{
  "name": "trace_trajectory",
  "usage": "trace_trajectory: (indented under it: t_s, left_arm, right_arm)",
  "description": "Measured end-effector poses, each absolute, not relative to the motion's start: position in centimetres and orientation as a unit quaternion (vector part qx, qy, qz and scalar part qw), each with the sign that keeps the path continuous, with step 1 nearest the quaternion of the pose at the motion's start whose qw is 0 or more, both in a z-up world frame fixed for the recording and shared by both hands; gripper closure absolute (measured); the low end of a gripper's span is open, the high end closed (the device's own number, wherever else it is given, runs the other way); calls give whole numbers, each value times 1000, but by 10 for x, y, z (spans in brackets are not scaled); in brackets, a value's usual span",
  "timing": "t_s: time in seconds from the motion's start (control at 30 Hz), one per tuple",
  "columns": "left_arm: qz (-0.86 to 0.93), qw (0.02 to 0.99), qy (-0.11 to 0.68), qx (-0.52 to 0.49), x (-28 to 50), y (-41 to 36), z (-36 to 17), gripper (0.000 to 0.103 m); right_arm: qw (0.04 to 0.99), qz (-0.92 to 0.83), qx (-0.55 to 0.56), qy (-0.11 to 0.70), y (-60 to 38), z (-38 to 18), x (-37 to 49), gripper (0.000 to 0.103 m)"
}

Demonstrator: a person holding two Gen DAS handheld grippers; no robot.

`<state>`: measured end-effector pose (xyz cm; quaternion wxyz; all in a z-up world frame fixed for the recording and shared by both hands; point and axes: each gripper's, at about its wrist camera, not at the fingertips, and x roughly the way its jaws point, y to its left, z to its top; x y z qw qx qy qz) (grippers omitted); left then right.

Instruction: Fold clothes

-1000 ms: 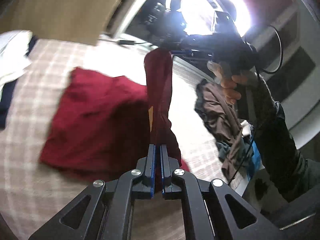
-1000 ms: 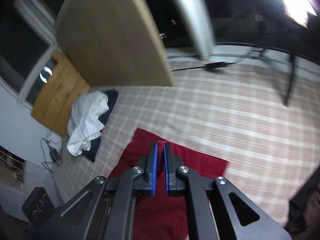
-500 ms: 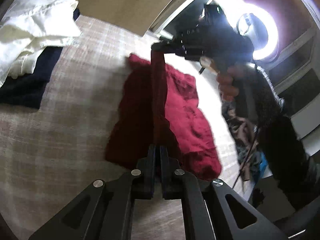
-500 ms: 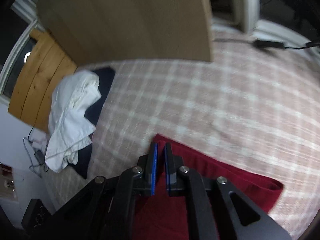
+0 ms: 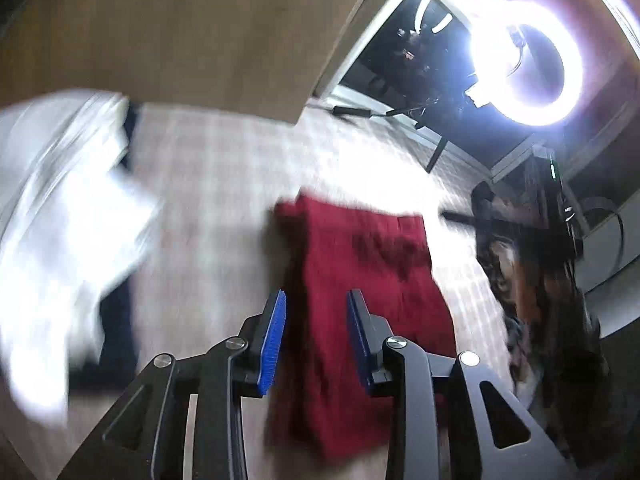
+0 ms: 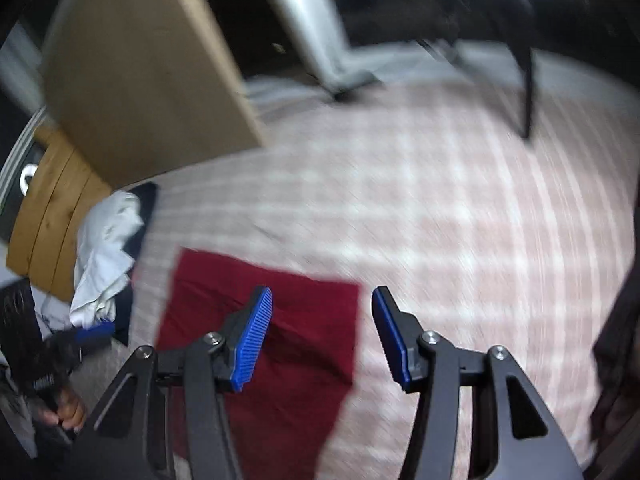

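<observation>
A dark red garment point(image 5: 360, 300) lies folded flat on the pink plaid bed cover point(image 5: 208, 216); it also shows in the right wrist view point(image 6: 276, 344). My left gripper point(image 5: 314, 336) is open and empty above the garment's near end. My right gripper point(image 6: 322, 336) is open and empty above the garment's right edge. The left gripper also shows at the lower left of the right wrist view point(image 6: 94, 332), held by a hand. Both views are motion-blurred.
A white garment on a dark one point(image 5: 68, 216) lies at the left, also in the right wrist view point(image 6: 108, 256). A pile of brownish clothes point(image 5: 532, 280) sits at the right. A tan board point(image 6: 136, 80), a ring light point(image 5: 528, 64) and stand legs point(image 6: 528, 92) are behind.
Both grippers have opened and let go of the red garment's strip, which now lies flat on the garment. Both grippers have pulled back from it.
</observation>
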<state>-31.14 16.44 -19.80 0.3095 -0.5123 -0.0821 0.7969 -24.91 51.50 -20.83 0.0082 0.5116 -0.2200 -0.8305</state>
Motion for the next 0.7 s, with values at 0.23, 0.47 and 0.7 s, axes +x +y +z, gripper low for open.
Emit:
trace_trajectory:
  t_s: [0.23, 0.47, 0.7]
  left_arm:
    - [800, 271, 7, -536, -351, 223, -235, 73]
    - [803, 230, -1, -550, -369, 206, -252, 70]
    - [800, 245, 24, -547, -380, 226, -252, 71]
  right_arm:
    - [19, -833, 499, -241, 516, -232, -254, 51]
    - [13, -833, 530, -161, 503, -242, -272, 52]
    - [24, -832, 531, -160, 503, -245, -286, 52]
